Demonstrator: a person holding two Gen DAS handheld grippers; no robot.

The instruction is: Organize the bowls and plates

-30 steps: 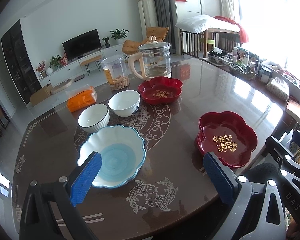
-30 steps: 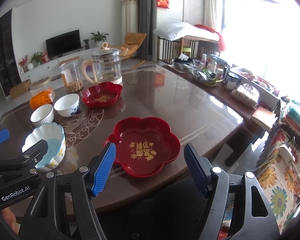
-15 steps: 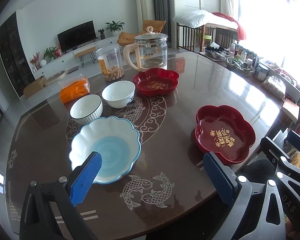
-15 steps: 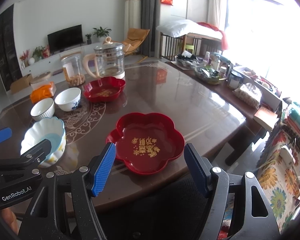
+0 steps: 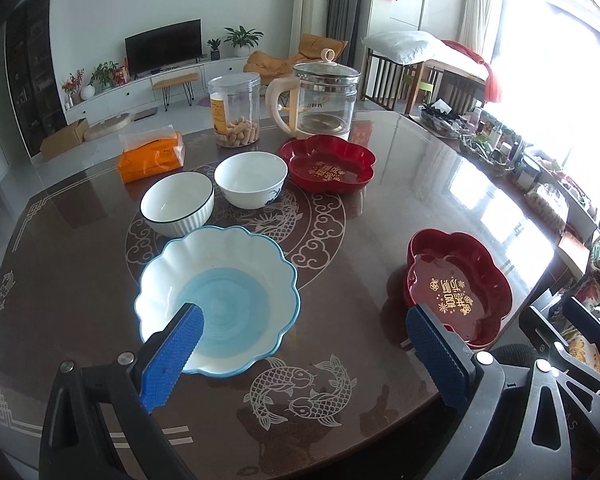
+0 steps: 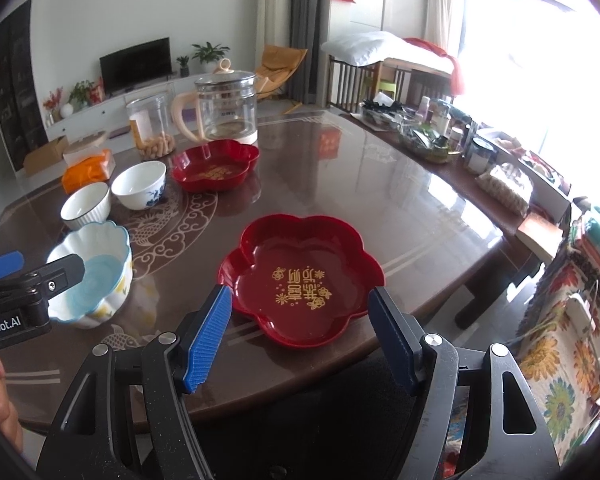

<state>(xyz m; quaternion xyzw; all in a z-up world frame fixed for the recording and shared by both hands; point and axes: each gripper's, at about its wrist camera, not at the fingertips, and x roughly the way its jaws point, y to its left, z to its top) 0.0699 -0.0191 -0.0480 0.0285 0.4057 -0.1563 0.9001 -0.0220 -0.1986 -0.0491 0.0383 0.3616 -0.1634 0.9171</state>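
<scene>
A scalloped white-and-blue bowl (image 5: 220,296) sits near the table's front left; it also shows in the right wrist view (image 6: 90,272). Behind it stand a ribbed white bowl (image 5: 177,204) and a white bowl with blue print (image 5: 251,179). A red flower-shaped plate (image 5: 332,164) lies farther back. A second red flower-shaped plate (image 6: 302,280) lies near the front right edge and shows in the left wrist view (image 5: 458,284). My left gripper (image 5: 300,344) is open and empty, just before the scalloped bowl. My right gripper (image 6: 300,328) is open and empty, just before the near red plate.
A glass kettle (image 5: 320,100), a clear jar of snacks (image 5: 235,110) and an orange tissue pack (image 5: 151,156) stand at the back of the brown patterned table (image 5: 360,208). A cluttered side table (image 6: 440,136) runs along the right.
Both grippers have moved forward and a little higher over the table, so the dishes sit lower and closer in view. Both stay open. No dish has moved.
</scene>
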